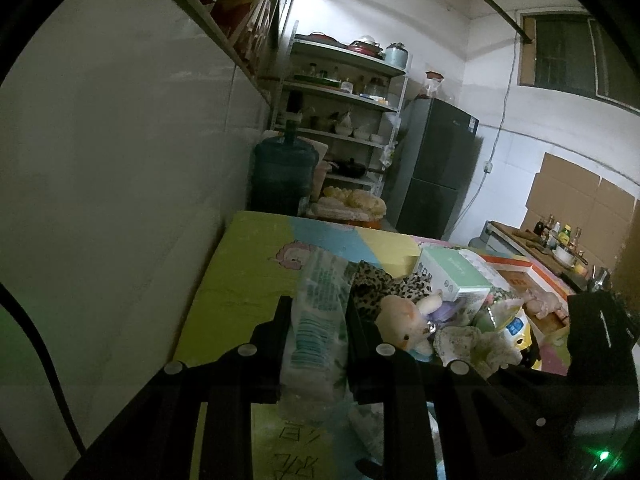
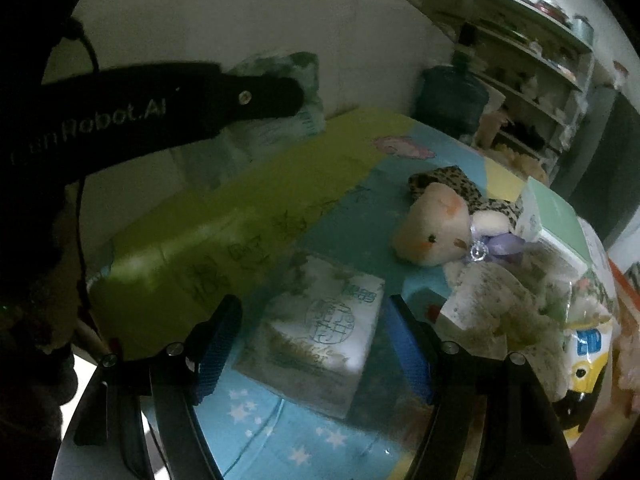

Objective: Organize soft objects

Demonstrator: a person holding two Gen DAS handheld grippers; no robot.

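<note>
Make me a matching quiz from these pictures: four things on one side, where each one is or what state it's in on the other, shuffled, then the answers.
Things:
1. left gripper
2. right gripper
3. plush toy
4. green box

States:
A. jaws open, above a flat tissue pack
B. at the far side of the pile
C. shut on a tissue pack
D. lying on the blue mat

Pairs: 1-C, 2-A, 3-D, 4-B

Open mat to the left, clutter to the right

In the left wrist view the green mat (image 1: 240,280) from 9 to 11 o'clock lies free beside the wall (image 1: 120,160); the plush toy (image 1: 404,320), box (image 1: 456,276) and leopard cloth (image 1: 384,284) crowd 1 to 3 o'clock.
</note>
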